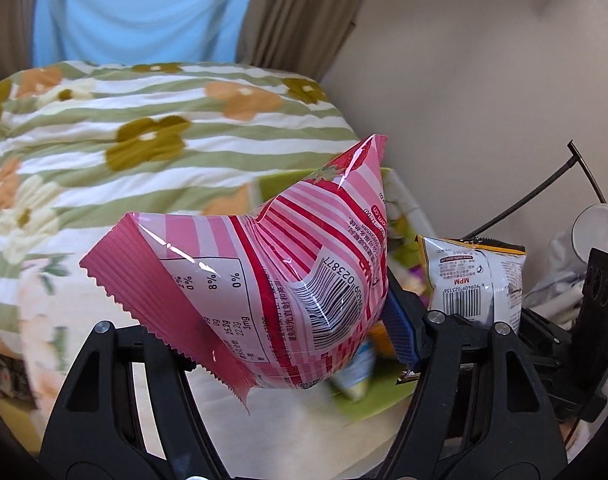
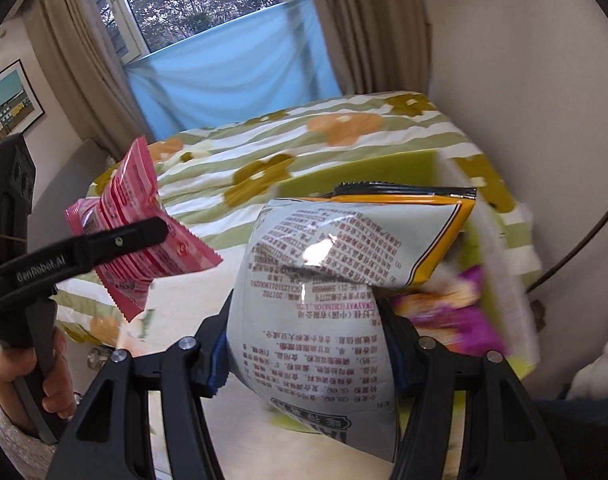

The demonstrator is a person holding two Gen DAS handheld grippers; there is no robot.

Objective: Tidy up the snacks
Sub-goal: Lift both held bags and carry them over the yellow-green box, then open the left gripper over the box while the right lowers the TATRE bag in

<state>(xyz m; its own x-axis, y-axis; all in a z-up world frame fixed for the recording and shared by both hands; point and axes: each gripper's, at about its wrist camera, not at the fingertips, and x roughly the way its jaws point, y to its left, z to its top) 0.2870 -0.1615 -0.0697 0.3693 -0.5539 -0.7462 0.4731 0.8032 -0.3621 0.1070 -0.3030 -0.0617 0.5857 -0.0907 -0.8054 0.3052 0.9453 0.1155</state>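
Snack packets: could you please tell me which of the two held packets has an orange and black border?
The white packet in the right gripper has that border; the striped packet in the left gripper is pink all over.

A: What is blocking the left gripper point(image 1: 288, 320)?
B: The pink packet point(image 1: 264, 280) is filling its jaws; the white packet point(image 1: 476, 280) is crowding in at two o'clock.
A: And the open room?
B: The floral bedspread point(image 1: 104, 140) is lying bare from nine to twelve o'clock.

My fingers point(image 1: 402, 332) are black plastic with blue ribbed pads, silver screws point(image 2: 119, 356), white "GenRobot.AI" lettering point(image 2: 40, 267).
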